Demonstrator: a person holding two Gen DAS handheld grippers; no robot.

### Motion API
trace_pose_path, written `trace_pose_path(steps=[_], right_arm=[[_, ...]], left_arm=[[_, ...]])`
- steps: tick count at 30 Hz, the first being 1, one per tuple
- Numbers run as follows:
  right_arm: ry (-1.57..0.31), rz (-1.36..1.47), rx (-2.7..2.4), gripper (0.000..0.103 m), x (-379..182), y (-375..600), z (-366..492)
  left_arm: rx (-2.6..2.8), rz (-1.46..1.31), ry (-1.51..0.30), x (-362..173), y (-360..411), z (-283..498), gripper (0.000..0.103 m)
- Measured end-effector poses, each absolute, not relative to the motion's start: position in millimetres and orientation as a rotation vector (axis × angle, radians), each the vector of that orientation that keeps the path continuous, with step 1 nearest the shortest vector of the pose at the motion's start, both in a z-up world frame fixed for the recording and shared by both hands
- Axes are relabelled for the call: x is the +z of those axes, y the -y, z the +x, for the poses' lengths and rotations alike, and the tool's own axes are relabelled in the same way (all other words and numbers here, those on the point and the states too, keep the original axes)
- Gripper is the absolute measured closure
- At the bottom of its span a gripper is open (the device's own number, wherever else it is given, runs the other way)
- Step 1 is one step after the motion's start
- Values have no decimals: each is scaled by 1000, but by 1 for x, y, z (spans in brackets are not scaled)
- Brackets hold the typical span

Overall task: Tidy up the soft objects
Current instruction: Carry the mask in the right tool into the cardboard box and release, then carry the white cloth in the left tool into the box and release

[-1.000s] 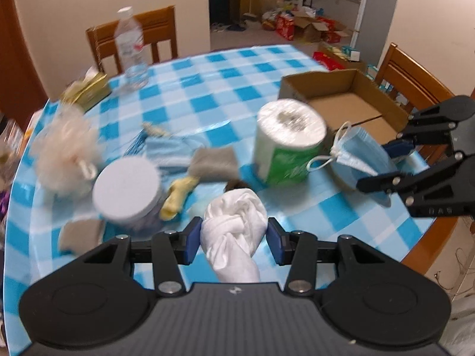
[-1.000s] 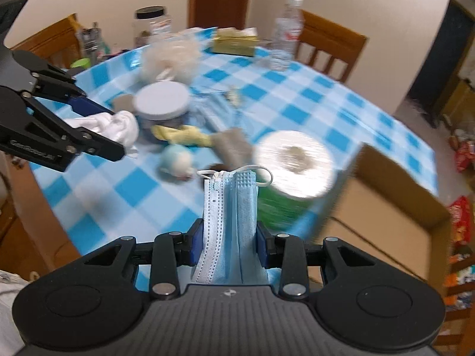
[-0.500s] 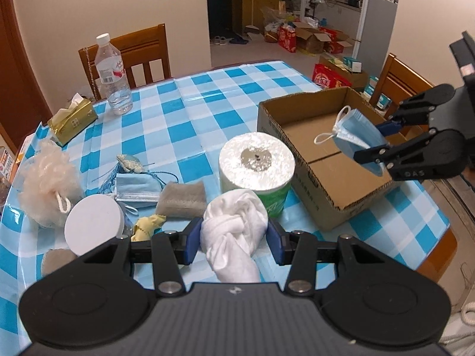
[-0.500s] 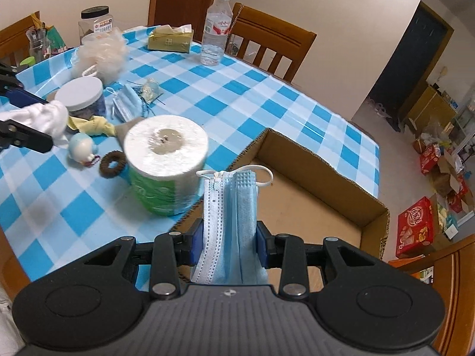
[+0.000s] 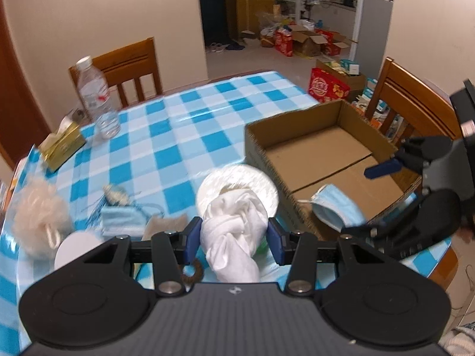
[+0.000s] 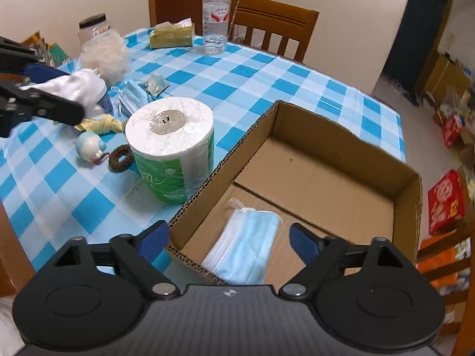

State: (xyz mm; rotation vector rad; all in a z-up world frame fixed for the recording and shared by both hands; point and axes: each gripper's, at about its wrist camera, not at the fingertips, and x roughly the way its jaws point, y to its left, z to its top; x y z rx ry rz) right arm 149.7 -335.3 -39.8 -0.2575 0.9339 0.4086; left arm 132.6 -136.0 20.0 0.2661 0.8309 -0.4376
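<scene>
My left gripper (image 5: 234, 238) is shut on a knotted white cloth (image 5: 233, 228), held above the table near the toilet paper roll (image 6: 170, 144). The same cloth (image 6: 81, 84) shows at the left of the right wrist view. My right gripper (image 6: 228, 237) hangs over the near corner of the open cardboard box (image 6: 338, 130); its jaws are opening and stand wide apart. A blue face mask (image 6: 246, 246) lies loose between them in the box, touching neither pad. In the left wrist view that mask (image 5: 335, 207) rests against the box's near wall, beside the right gripper (image 5: 374, 198).
On the checked table (image 6: 267, 74) lie a second mask (image 6: 133, 95), a beige bath pouf (image 6: 104, 56), a brown hair tie (image 6: 120, 158), a yellow cloth (image 6: 102, 124), a small round toy (image 6: 87, 146), a white-lidded jar (image 5: 75, 247), a tissue pack (image 6: 170, 35) and a water bottle (image 6: 215, 17). Chairs stand around.
The right gripper carried the mask over the box, then opened and let it drop inside. The left gripper moved toward the box, still gripping the white cloth.
</scene>
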Motion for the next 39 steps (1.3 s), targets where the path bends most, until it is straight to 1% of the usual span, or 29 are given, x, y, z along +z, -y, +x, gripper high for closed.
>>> trace_pose_path(steps=[2,8,16,22,23,24,26,31,36,39], right_arm=[[-929,-229,394,5,-38,339,144],[-911,-162,345,2,-35,352,132],[-904,-121,291,1,-35,366,118],[-895,-89,254,1,-32,374,115],[-895,-85,250,1,-32,375,115],[-896,-83,247,1,-33,376,115],[-897,-89,238,1,-34,376,115],[-900,-99,231,1,-35,376,115],[-901,-106,230,1,-35,372,115],[-898,-107,228,1,-33,370,116]], left_arm=[[-459,275,-824,21,148,140,57],[-535,291,-794,23,188,164,57],[-612,306,-799,9,243,201,57],[-621,312,-794,0,266,220,56],[-617,308,-790,-2,267,222,52],[-614,305,-789,-4,268,225,35],[-592,294,-783,-9,267,228,8],[-564,274,-769,-9,255,223,8],[-539,256,-750,-4,238,210,3],[-521,241,-740,-1,226,199,2]])
